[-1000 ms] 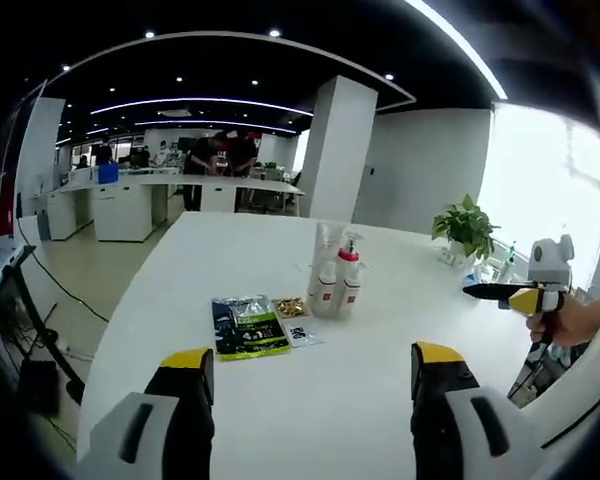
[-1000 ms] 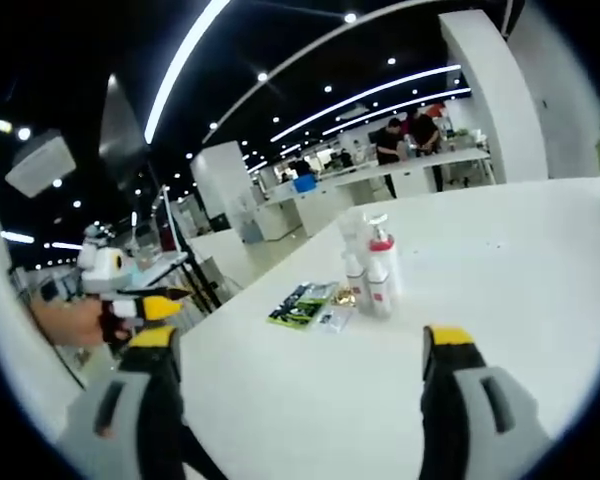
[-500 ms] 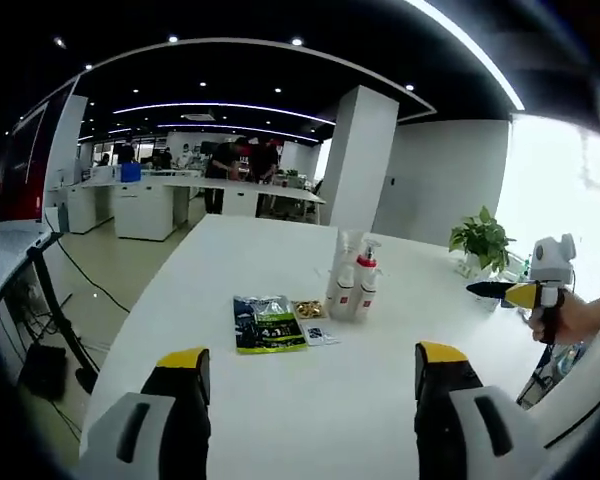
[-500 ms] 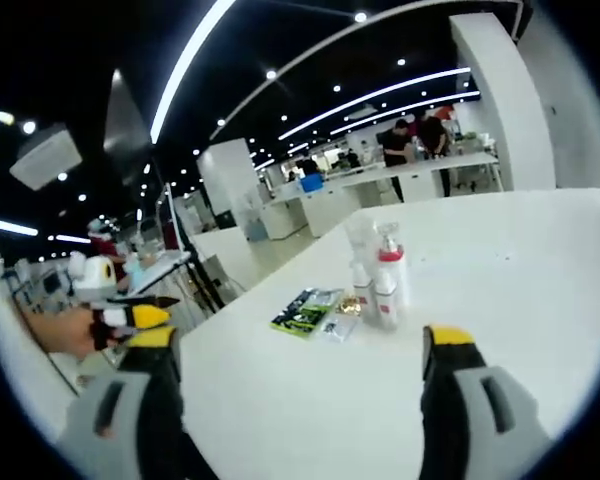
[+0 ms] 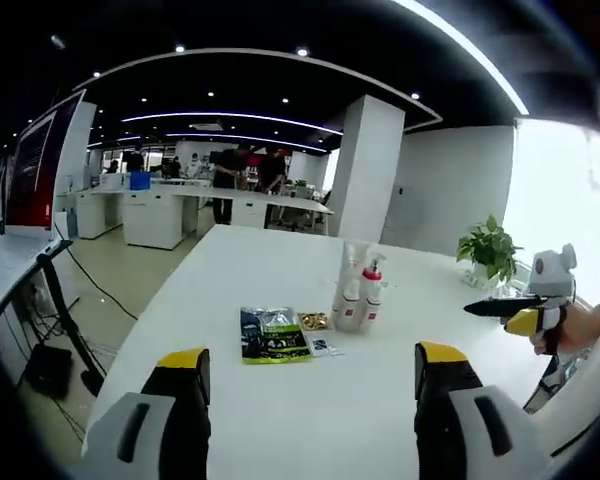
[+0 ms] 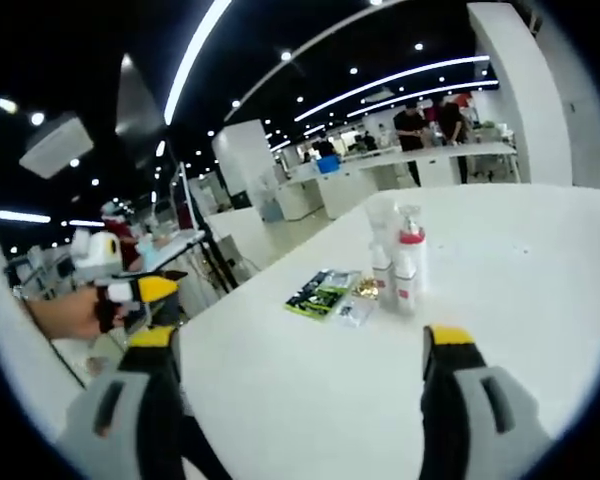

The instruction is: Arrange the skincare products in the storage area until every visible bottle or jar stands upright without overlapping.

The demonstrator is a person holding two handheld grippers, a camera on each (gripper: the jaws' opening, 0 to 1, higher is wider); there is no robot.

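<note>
Three or so white plastic skincare bottles (image 5: 356, 292), one with a red pump collar, stand upright in a tight cluster near the middle of the long white tabletop (image 5: 280, 400). Just beside them, toward the tabletop's left edge in the left gripper view, lie a flat dark green foil packet (image 5: 272, 334), a small gold sachet (image 5: 314, 321) and a small pale sachet (image 5: 323, 346). The left gripper (image 5: 310, 385) hovers above the near edge, its yellow-tipped fingers spread wide and empty. The right gripper (image 6: 305, 365) hovers likewise, its fingers wide apart and empty.
</note>
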